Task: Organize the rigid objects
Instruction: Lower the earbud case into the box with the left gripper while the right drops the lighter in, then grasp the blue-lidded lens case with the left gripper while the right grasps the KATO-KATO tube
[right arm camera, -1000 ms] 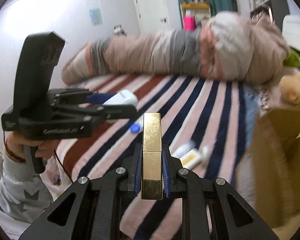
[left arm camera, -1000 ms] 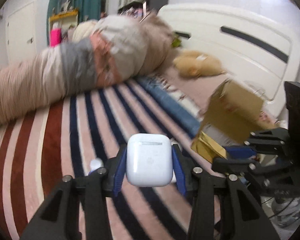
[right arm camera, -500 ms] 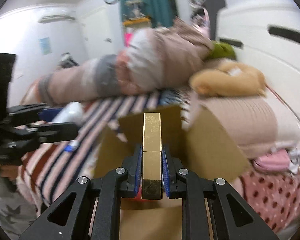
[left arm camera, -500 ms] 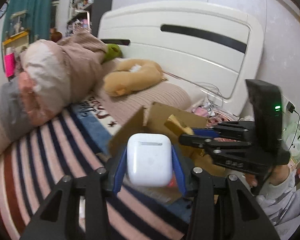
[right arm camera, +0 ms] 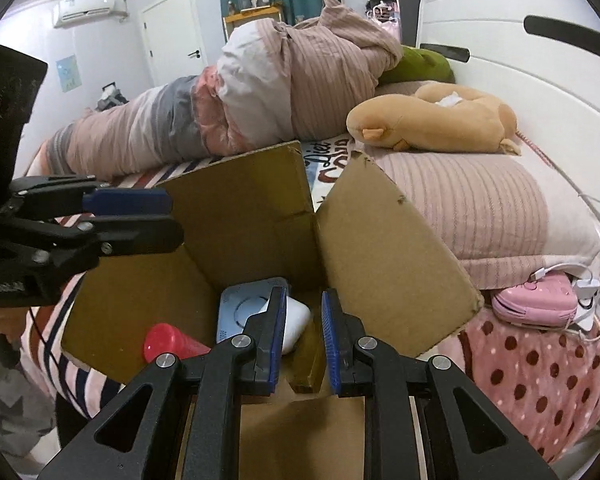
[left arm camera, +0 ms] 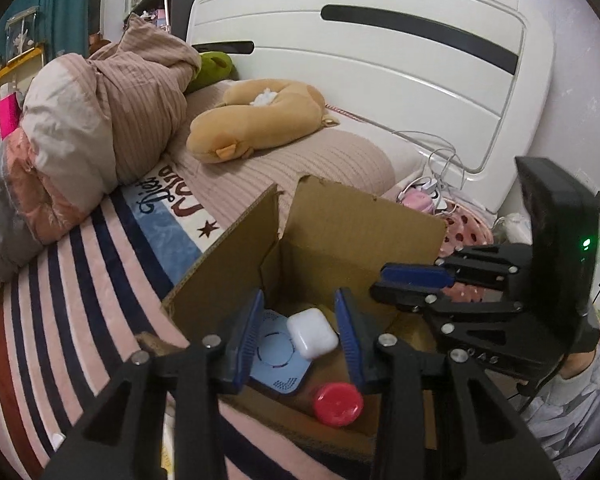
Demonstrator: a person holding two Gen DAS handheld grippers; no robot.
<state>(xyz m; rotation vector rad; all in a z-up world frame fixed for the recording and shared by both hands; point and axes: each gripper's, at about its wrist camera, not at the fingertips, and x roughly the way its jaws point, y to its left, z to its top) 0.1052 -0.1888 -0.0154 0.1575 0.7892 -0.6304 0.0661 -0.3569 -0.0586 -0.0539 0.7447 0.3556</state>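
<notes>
Both the left gripper (left arm camera: 299, 330) and right gripper (right arm camera: 303, 334) hang released over a cardboard box (left arm camera: 364, 232) on the striped bed (left arm camera: 80, 280), white headboard (left arm camera: 380, 60) behind.

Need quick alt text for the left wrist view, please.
The open left tool hangs over an open brown cardboard box holding a white earbud case, a flat pale-blue device and a red-capped bottle. The right tool hovers alongside.
</notes>
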